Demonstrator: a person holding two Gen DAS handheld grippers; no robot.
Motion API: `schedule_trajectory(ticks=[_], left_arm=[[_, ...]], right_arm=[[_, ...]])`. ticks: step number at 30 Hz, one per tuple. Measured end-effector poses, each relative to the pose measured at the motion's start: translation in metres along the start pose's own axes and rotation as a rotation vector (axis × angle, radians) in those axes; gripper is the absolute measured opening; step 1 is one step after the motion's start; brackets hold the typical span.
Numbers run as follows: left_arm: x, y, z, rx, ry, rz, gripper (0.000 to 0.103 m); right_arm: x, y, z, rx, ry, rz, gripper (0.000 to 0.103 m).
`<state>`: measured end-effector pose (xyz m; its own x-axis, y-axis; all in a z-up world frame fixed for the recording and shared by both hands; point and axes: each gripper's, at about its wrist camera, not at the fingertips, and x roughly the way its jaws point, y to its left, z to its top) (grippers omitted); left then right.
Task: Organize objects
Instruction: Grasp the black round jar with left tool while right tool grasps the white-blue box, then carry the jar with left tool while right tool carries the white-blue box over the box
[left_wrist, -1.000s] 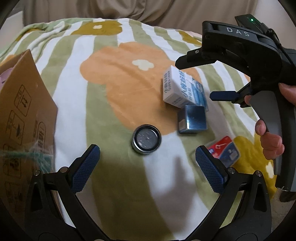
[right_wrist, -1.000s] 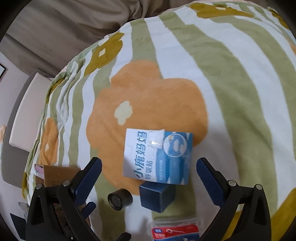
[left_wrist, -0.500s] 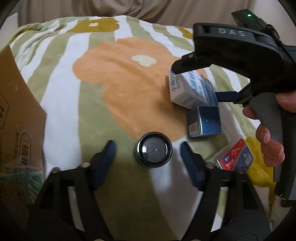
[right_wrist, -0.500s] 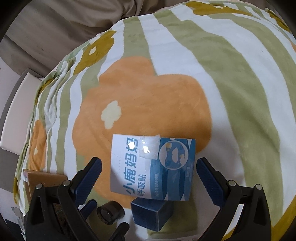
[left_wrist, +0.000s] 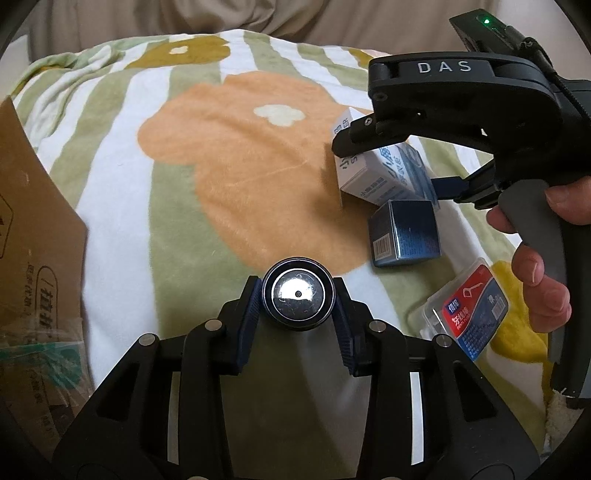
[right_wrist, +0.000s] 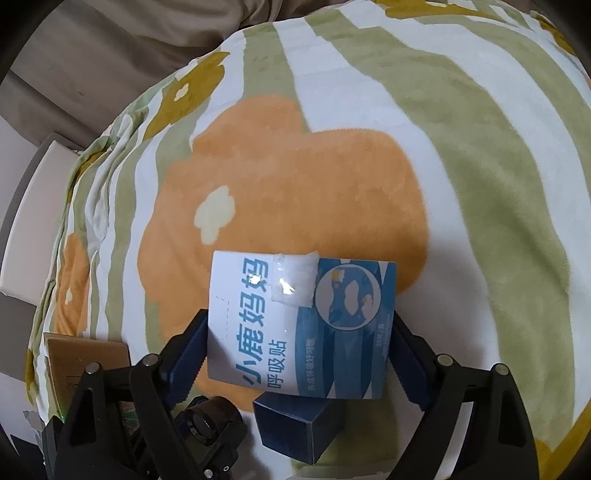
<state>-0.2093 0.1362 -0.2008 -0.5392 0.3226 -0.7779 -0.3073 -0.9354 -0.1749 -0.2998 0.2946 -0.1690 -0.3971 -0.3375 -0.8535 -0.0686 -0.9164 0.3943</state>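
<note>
left gripper (left_wrist: 298, 300) fingers closed on round tin (left_wrist: 298, 298), low centre of frame; rigid, shiny sides, likely slippery, grip across diameter. right gripper (right_wrist: 299, 352) fingers pinch white-blue box (right_wrist: 301, 328) by its side walls; light card, crushable. soft fleece blanket (left_wrist: 229, 155) on a bed, cardboard carton (left_wrist: 33, 236) far left.

Soft, even indoor light falls on the blanket (left_wrist: 258, 177), moderately bright; shadows are faint and diffuse, one lying below the white and blue box (right_wrist: 301, 328); a sharp glint sits on the round tin (left_wrist: 297, 297) lid, another on the box's clear tape; fisheye bending curves the blanket's stripes, and dark vignette fills the corners; the near gripper frames look slightly soft.
</note>
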Motion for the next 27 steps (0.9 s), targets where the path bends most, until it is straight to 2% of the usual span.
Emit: schedule_trajectory(ticks=[10, 27], left_arm=[[-0.026, -0.008, 0.001, 0.011, -0.022, -0.002, 0.034], [-0.126, -0.019, 0.018, 0.054, -0.159, -0.004, 0.034]], right_arm=[[-0.024, 0.009, -0.007, -0.009, -0.026, 0.0, 0.087], [-0.105, 0.045, -0.026, -0.044, -0.133, 0.054, 0.087]])
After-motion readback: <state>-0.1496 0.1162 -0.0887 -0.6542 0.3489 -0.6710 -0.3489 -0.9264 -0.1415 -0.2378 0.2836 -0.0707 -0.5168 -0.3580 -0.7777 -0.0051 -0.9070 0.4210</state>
